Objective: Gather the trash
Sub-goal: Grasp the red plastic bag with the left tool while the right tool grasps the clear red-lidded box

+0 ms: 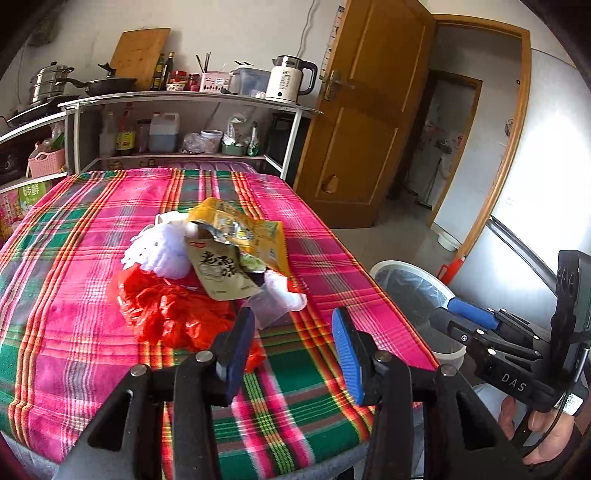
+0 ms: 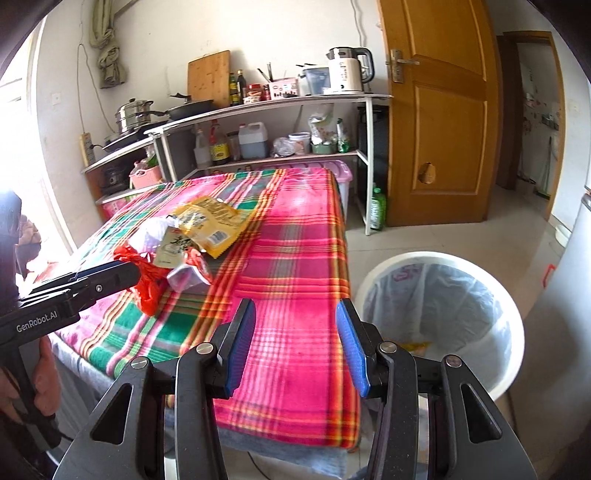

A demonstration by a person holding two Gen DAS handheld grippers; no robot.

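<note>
A table covered with a pink, green and orange plaid cloth (image 1: 110,206) is seen in the foreground. Behind it, a white metal-framed shelf unit (image 1: 184,99) is placed against a pale plastered wall (image 1: 240,26). On its top shelf a white electric kettle (image 1: 290,78), a leaning wooden cutting board (image 1: 140,55) and a stacked steel steamer pot (image 1: 50,81) are set; bottles and jars are kept on the shelf below. To the right, a brown panelled wooden door (image 2: 443,110) is seen standing open, with a second room visible past it. The floor (image 2: 424,236) is laid with light tiles. Strong daylight is let in from the left (image 2: 14,129).
</note>
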